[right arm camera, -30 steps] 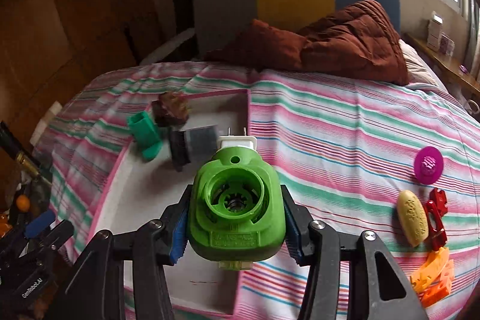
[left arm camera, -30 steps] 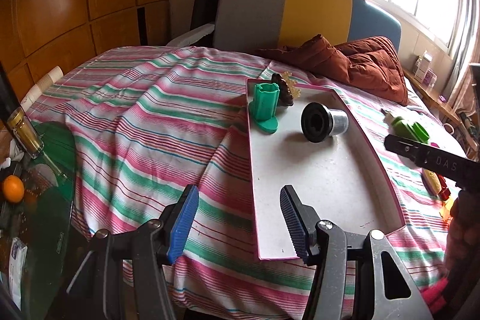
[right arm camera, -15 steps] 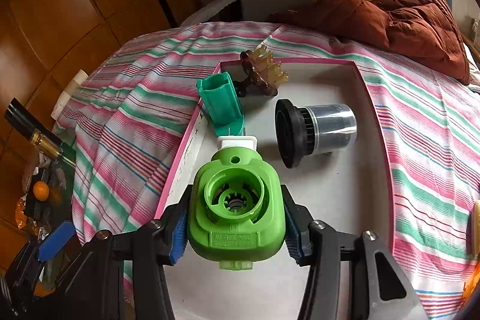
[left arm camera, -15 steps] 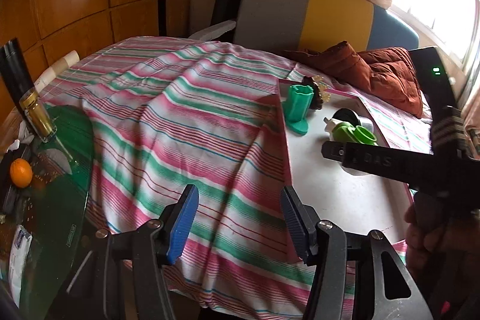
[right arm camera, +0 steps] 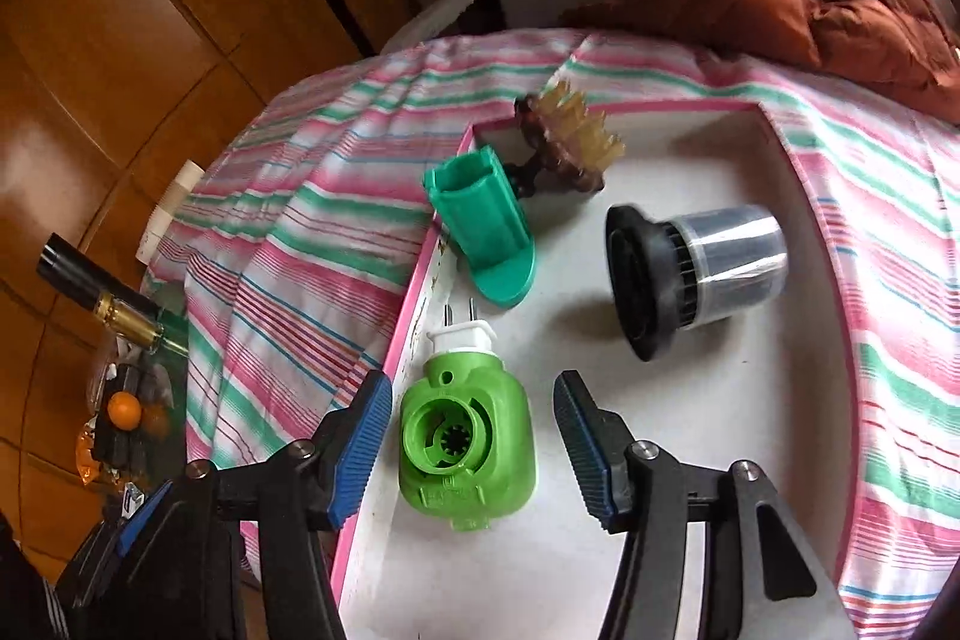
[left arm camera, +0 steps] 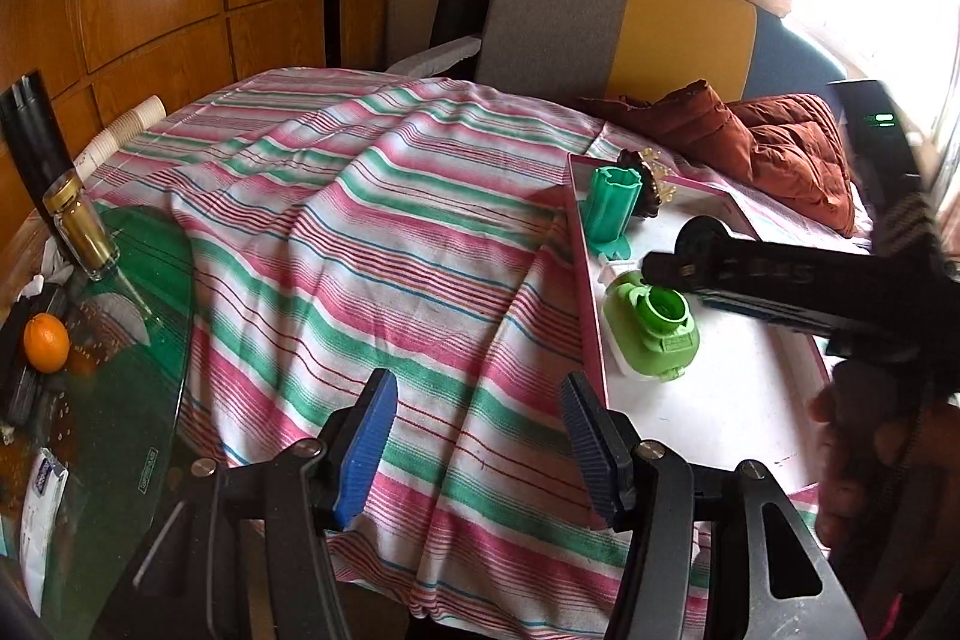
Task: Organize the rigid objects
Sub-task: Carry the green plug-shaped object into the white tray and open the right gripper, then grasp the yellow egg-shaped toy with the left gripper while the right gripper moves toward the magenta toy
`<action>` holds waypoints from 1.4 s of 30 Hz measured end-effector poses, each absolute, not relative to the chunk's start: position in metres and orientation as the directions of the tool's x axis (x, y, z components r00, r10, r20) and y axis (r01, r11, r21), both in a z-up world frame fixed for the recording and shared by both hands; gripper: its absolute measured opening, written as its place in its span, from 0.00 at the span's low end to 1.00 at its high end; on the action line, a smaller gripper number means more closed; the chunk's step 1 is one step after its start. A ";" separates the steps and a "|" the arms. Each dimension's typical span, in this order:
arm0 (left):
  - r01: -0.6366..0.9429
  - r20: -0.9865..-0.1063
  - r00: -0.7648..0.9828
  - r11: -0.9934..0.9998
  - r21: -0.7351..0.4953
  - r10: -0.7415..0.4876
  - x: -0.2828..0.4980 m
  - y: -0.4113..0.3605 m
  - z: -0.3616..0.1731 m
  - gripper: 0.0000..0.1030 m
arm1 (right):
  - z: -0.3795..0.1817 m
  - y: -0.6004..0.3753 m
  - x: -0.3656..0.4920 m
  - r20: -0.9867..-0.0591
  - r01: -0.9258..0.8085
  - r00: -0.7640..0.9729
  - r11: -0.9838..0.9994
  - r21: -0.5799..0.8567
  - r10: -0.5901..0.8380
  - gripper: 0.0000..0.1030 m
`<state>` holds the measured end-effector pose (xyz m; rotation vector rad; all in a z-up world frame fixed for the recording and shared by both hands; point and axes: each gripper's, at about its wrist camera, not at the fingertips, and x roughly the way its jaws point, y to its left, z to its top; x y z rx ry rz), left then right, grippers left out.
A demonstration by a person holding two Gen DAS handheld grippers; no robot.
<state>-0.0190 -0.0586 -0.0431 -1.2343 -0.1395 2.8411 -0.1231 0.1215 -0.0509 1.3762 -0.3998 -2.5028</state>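
Step in hand: release of the green plug-in device (right arm camera: 467,451) into the white tray (right arm camera: 750,430); it lies flat on the tray floor near the pink left rim, prongs pointing away from the camera. Right gripper (right arm camera: 473,451): jaws have just been opening; they stand apart on either side of the device, pads clear of it. Left gripper (left arm camera: 477,445): jaws apart, nothing between them, hovering over the striped bedspread (left arm camera: 360,244) beside the tray. Tray count: one green plug-in device; one teal holder (right arm camera: 483,232); one brown hair claw (right arm camera: 567,142); one black-and-clear cup (right arm camera: 696,271); four in all (none touching the device). Next move, in my judgement: draw the right gripper back without nudging the device, then seek further loose items; none is visible now.
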 end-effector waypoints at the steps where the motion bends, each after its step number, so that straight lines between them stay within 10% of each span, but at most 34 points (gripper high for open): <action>1: -0.006 -0.726 -0.684 -0.995 -0.097 0.075 -0.019 -0.058 -0.042 0.56 | -0.045 0.125 -0.117 -0.766 0.098 -0.541 -0.931 0.352 -0.347 0.55; 26: -0.139 -0.700 -0.700 -0.988 -0.062 0.142 -0.014 -0.008 -0.024 0.56 | 0.006 0.361 0.023 -0.743 -0.293 -0.663 -0.945 0.146 0.091 0.58; 42: -0.373 -0.690 -0.660 -0.927 -0.043 0.297 -0.009 0.086 -0.007 0.56 | 0.001 0.472 0.088 -0.621 -0.466 -0.781 -0.721 0.513 0.063 0.62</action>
